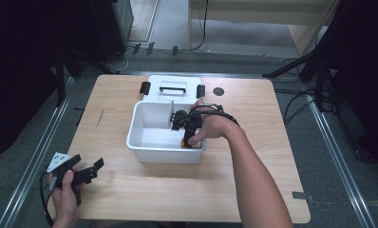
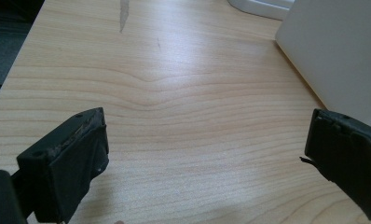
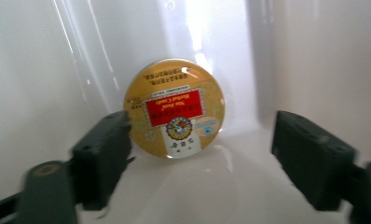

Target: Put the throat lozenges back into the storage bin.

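so there's a white plastic bin sitting about mid-table on a light wood table, with an upright divider splitting it into compartments. the right gripper is dipped down into the right-hand compartment, near the bin's front wall, with the person's right hand around it. in the right gripper view there's a round gold tin with a red label, leaning up against the white wall on its edge (text on it is too small to read). the jaws are spread wide apart, one on each side of the tin, not gripping it. the left compartment looks bare from above.

behind the bin, touching its back edge, lies the white lid with a black handle and black side latches. a small dark round spot sits just right of the lid.

the left gripper is down at the near left corner of the table in the left hand, well apart from the bin. its jaws are released too, nothing but bare wood between them, and the bin's side wall shows at the right of its view. lots of free tabletop on both sides and in front of the bin.
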`<state>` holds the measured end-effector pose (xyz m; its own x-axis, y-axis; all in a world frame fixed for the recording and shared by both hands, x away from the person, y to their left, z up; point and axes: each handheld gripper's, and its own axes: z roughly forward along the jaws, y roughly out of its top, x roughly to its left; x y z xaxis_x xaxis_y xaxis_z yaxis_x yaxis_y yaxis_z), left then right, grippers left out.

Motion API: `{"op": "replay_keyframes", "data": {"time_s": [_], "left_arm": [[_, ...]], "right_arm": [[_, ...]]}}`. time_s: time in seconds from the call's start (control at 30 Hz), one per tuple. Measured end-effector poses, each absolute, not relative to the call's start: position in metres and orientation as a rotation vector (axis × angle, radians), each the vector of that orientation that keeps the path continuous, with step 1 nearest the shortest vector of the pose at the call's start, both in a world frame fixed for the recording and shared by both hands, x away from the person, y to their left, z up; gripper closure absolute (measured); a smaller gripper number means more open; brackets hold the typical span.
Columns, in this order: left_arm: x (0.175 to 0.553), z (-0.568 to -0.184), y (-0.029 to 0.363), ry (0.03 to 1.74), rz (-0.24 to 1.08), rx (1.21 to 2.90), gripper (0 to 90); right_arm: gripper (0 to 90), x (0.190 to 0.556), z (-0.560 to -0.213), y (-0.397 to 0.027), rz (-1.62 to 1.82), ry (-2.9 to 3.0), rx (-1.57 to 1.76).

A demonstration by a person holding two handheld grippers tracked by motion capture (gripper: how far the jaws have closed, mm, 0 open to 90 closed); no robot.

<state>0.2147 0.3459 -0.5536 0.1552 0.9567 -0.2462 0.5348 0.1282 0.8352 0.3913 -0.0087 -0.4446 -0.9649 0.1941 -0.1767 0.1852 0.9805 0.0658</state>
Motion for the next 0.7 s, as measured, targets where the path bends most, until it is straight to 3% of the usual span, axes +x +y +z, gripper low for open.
{"op": "replay_keyframes", "data": {"time_s": [0.1, 0.3, 0.7], "left_arm": [[0.215, -0.554, 0.346, 1.502, 0.588, 1.527, 0.0], [0.215, -0.554, 0.346, 1.503, 0.589, 1.525, 0.0], [0.214, -0.554, 0.345, 1.507, 0.596, 1.508, 0.0]], "right_arm": [[34.3, 0.39, -0.436, -0.01, 0.123, 2.941, 0.287], [37.8, 0.389, -0.415, -0.016, 0.252, 2.898, 0.345], [32.2, 0.378, -0.384, -0.04, 0.376, 2.878, 0.404]]}}
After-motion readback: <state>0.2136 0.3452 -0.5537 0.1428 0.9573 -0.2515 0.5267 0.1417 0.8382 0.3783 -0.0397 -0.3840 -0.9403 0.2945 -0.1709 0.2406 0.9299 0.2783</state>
